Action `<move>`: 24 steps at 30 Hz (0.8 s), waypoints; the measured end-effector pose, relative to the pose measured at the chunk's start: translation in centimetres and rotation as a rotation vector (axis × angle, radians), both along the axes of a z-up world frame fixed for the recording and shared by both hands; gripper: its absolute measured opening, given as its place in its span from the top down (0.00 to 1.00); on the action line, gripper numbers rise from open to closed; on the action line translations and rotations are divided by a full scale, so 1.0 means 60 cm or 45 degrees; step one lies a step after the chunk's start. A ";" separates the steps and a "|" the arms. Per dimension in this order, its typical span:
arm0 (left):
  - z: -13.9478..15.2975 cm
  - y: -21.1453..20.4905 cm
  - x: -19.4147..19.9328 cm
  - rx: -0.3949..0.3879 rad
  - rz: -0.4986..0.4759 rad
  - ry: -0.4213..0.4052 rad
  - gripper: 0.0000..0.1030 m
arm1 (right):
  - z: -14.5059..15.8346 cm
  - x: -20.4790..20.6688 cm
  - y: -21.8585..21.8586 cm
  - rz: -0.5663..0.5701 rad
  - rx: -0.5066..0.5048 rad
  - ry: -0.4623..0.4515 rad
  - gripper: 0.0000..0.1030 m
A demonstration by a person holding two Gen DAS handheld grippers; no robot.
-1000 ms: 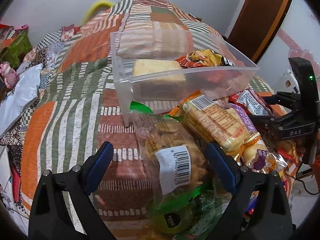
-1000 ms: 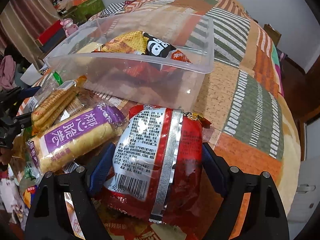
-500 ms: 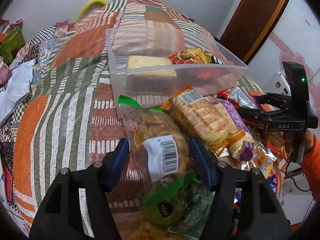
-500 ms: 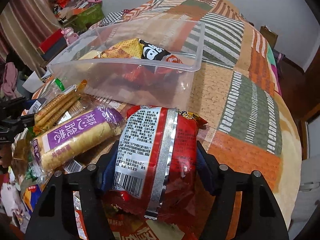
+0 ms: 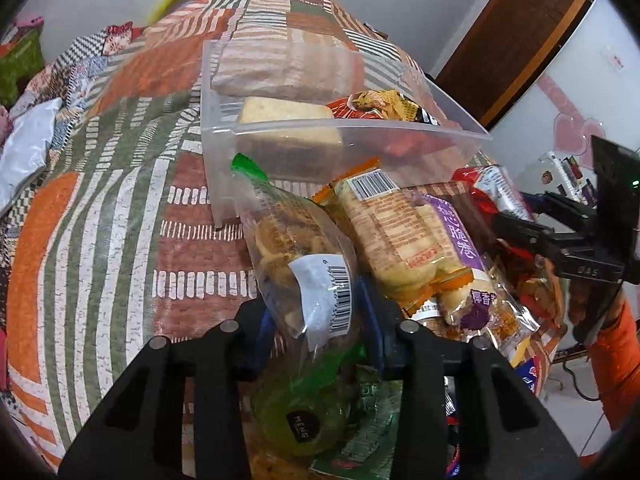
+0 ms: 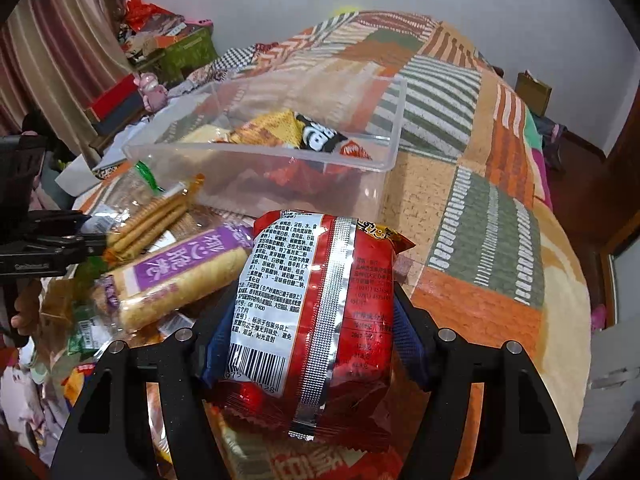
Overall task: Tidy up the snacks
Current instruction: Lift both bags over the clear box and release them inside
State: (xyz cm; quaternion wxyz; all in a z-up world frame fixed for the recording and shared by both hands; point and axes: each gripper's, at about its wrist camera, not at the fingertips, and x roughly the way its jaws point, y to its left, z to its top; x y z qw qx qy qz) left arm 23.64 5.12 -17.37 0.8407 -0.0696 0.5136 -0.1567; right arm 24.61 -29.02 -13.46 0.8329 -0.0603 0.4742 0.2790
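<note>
Snacks lay heaped on the patchwork bedspread [image 5: 120, 208] just in front of the clear plastic bin [image 5: 288, 136]. One second earlier both grippers had stood wide open around their packets; at this moment both had closed. Left gripper [image 5: 316, 320]: blue pads pressed into the sides of the clear cookie bag [image 5: 300, 256], which carried a white barcode label and green trim at both ends. Right gripper [image 6: 308, 332]: fingers clamped on the red foil packet [image 6: 316, 312], back side up, silver seam down its middle, white panel of print with a barcode. Red packet appeared raised a little relative to the pile. Purple-labelled wafer roll [image 6: 180, 276] lay just left of it. Bin already held a pale cake block [image 5: 288, 120] and a yellow-black chip bag [image 6: 296, 132].
</note>
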 end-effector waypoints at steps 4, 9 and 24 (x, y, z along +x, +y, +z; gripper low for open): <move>0.018 -0.003 -0.019 0.038 0.015 -0.045 0.65 | 0.016 -0.011 -0.006 0.001 0.012 -0.042 0.36; 0.056 0.007 -0.047 0.071 0.041 -0.126 0.66 | 0.042 -0.023 -0.014 -0.017 0.058 -0.088 0.36; 0.165 0.007 -0.038 0.073 0.082 -0.348 0.66 | 0.110 -0.018 -0.009 -0.039 0.176 -0.221 0.36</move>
